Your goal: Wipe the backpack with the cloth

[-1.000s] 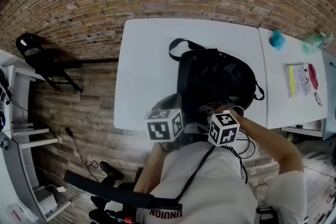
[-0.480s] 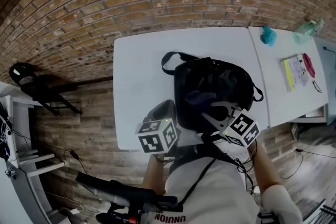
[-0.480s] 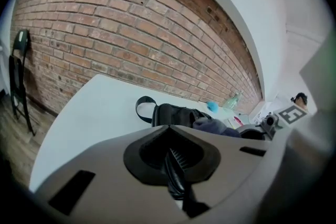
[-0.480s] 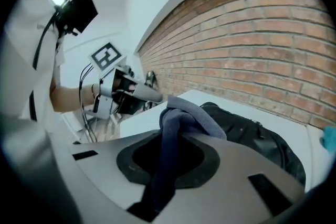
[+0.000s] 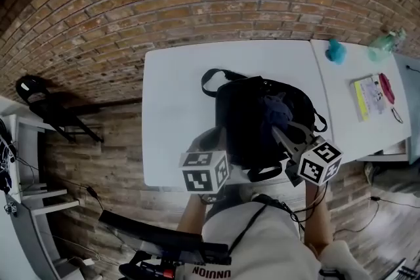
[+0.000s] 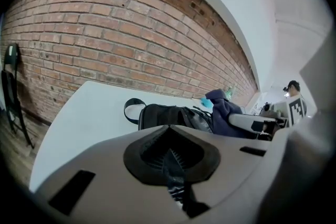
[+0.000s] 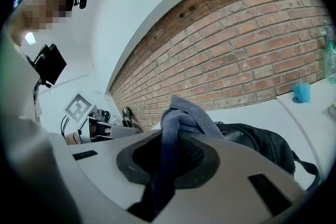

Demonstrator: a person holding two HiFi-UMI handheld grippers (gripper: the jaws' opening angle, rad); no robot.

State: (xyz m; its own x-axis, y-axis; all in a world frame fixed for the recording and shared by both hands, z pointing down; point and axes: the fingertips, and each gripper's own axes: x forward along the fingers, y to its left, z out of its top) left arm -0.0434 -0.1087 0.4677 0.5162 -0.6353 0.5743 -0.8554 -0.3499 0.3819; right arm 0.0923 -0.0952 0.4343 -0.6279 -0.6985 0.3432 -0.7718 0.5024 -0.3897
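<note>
since half a second ago the right gripper (image 5: 281,132) has swung forward over the black backpack (image 5: 244,116), with the blue-grey cloth (image 5: 277,109) pinched tight between its jaws. the cloth bunches above the backpack's right half; contact is unclear. the backpack lies on the white table (image 5: 174,95). the left gripper (image 5: 209,136), jaws pressed together on nothing, sits at the table's near edge, just beside the backpack.

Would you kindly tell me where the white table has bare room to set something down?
The widest bare patch of the white table lies left of the backpack, out to the table's left edge. A narrower strip runs between the backpack and the brick wall. The backpack's near right side is crowded: the right gripper holds the cloth there.
</note>
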